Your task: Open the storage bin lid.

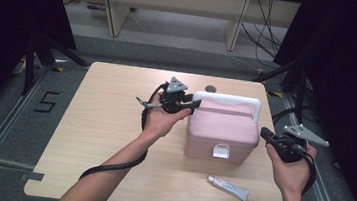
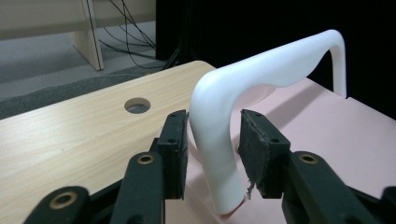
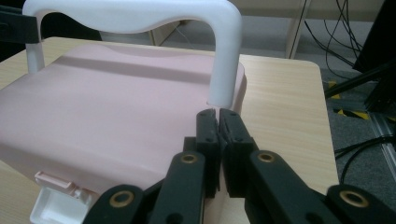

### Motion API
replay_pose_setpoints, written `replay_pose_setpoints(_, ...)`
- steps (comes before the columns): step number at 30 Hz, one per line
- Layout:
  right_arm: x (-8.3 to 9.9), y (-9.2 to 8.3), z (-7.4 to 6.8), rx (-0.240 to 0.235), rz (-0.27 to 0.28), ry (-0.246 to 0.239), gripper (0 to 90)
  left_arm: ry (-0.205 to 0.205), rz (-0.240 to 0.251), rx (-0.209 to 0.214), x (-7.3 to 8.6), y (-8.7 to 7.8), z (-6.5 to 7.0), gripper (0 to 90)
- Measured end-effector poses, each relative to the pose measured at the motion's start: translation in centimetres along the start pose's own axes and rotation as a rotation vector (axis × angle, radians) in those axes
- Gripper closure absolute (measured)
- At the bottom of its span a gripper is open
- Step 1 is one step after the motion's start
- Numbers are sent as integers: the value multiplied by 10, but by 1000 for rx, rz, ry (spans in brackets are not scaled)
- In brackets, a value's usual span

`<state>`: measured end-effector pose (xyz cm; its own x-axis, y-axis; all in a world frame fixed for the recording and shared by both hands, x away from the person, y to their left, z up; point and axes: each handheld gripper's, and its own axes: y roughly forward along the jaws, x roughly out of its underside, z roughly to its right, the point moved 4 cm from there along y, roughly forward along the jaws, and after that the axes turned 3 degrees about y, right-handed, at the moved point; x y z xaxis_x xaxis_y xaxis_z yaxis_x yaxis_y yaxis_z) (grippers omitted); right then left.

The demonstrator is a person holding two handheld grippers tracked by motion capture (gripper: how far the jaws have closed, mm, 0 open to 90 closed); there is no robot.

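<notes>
Straddling the white handle (image 2: 219,140) of the pink box (image 1: 221,130), my left gripper (image 1: 192,103) stands parted, its pads not clamping. My right gripper (image 3: 218,122) is clenched on nothing beside the box's right end. The box's lid is closed, hiding its contents; a tube (image 1: 228,188) lies before it on the table (image 1: 97,132).

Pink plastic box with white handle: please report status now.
Left gripper open, jaws astride the upright white handle, a gap on one side. Right gripper shut, empty, beside pink plastic box. Box's white latch appears open.
</notes>
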<state>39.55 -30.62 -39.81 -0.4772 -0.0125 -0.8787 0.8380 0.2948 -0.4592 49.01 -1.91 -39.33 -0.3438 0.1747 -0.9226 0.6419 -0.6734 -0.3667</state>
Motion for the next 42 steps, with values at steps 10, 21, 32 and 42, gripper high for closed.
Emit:
replay_pose_setpoints(10,4,-2,-7,-11,-9,7,867,-65,-7,9,0,2,0,713)
replay_pose_setpoints(21,9,-7,-13,-37,19,-16,872,-121,-26,50,-7,-2,-3,720)
replay_pose_setpoints(32,19,-24,-12,-10,35,-24,900,-137,-37,60,-15,-2,-6,721)
replay_pose_setpoints(42,40,-17,-14,-29,-36,-2,900,-140,-47,69,-17,-3,-7,722)
